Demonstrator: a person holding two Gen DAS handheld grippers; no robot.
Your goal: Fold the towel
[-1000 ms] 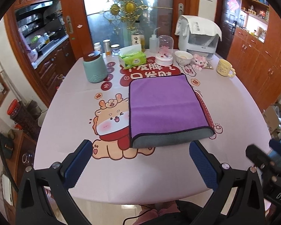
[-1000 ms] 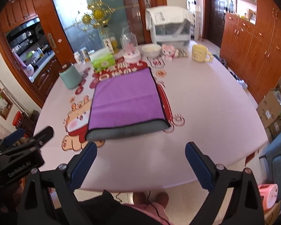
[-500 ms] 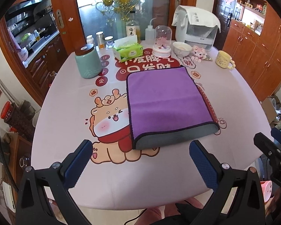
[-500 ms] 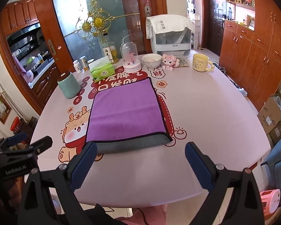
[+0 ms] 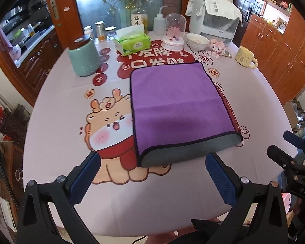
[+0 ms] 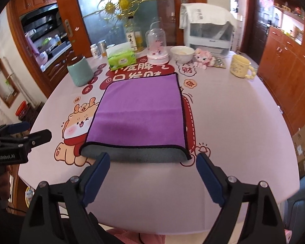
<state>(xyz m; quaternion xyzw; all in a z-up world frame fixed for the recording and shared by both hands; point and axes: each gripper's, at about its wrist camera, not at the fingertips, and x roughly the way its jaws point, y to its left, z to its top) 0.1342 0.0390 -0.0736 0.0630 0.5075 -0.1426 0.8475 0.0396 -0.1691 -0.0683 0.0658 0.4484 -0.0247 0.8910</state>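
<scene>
A purple towel [image 5: 177,101] with a grey underside lies flat on the table, folded once, its rounded grey fold facing me. It also shows in the right wrist view [image 6: 140,113]. My left gripper [image 5: 152,174] is open and empty, just short of the towel's near edge. My right gripper [image 6: 152,174] is open and empty, its fingertips [image 6: 100,162] close to the grey fold. The right gripper shows at the right of the left wrist view [image 5: 290,154], and the left gripper at the left of the right wrist view [image 6: 20,138].
At the back of the table [image 5: 61,122] stand a teal jar [image 5: 84,58], a green tissue pack [image 5: 132,43], a glass dome [image 5: 173,34], a white bowl [image 5: 197,40], a pink toy [image 5: 216,47], a yellow mug [image 5: 245,57] and a white appliance [image 5: 215,18]. Wooden cabinets [image 6: 290,61] line the right.
Both grippers have moved forward toward the towel's near folded edge, so the towel looks larger and nearer. Both stay open. The towel has not moved.
</scene>
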